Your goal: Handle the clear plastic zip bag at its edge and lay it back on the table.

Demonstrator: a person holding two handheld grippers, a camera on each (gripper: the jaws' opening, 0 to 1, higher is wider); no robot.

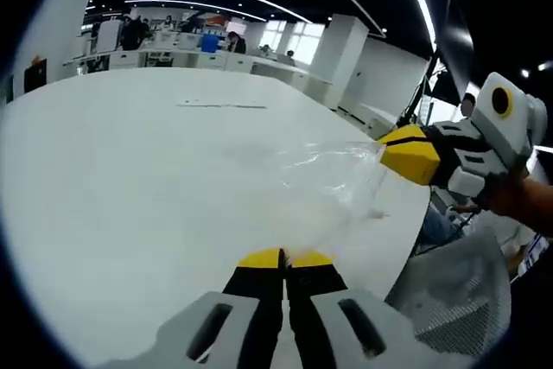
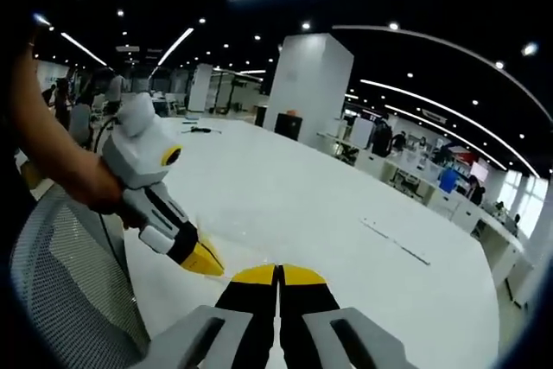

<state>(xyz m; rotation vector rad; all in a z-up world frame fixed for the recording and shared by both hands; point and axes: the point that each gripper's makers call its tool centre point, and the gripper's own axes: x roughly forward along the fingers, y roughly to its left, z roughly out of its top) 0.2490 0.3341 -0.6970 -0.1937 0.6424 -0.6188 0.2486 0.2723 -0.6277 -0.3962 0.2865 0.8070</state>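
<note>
Left gripper (image 1: 285,258): jaws closed on clear zip bag (image 1: 333,181) edge. Right gripper (image 1: 413,155): clamps opposite edge, bag stretched above white table (image 1: 155,179). Open office behind.

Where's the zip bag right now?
In the left gripper view, the clear zip bag stretches above the white table near its right edge, between the left gripper and right gripper.

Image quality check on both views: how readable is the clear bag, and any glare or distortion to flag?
Left gripper view: the clear zip bag reads only as faint glints and creases against the white table, low contrast; the right gripper at its edge is sharp. Right gripper view: the bag is too faint to make out; ceiling strip lights blow out. Both views: heavy fisheye curvature bends the table edge and the lights.
</note>
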